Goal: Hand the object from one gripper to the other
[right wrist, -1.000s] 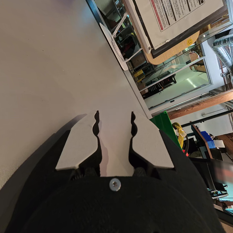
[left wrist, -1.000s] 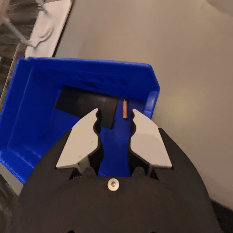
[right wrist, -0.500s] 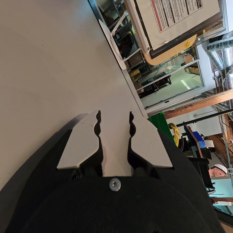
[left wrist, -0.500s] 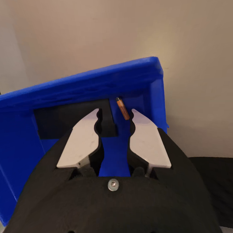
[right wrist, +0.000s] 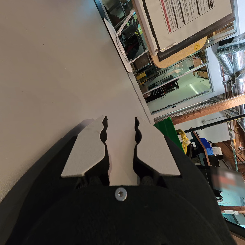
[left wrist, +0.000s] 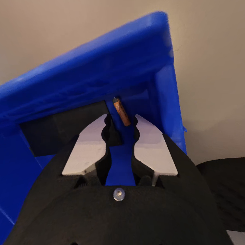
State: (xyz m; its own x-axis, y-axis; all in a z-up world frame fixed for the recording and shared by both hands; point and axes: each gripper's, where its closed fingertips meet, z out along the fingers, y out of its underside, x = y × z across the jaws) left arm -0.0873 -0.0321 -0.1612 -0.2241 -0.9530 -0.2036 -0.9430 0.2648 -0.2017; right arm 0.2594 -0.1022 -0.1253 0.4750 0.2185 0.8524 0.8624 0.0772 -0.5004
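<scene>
**Both grippers empty, battery sitting in the blue bin**

Biggest thing we see in the left wrist view is the blue bin, which fills the upper and left part of the frame, with a pale tabletop behind it. Its far wall runs diagonally from the left edge up to the upper right corner. On the bin floor there's a flat black piece, left of centre, partly hidden by our left gripper's left finger.

The left gripper sits in the lower half of that frame, fingers spread wide with nothing between them, tips pointing into the bin. The battery, orange-brown with a dark cap, lies on the bin floor just above centre, tilted, its lower end very close to the tip of the right-hand finger. We can't tell if it's touching.

Over in the right wrist view, the right gripper is also spread and empty, over the pale tabletop. A green bin pokes out just right of its right finger, and a glass partition with a white printed sign takes up the upper right.
</scene>
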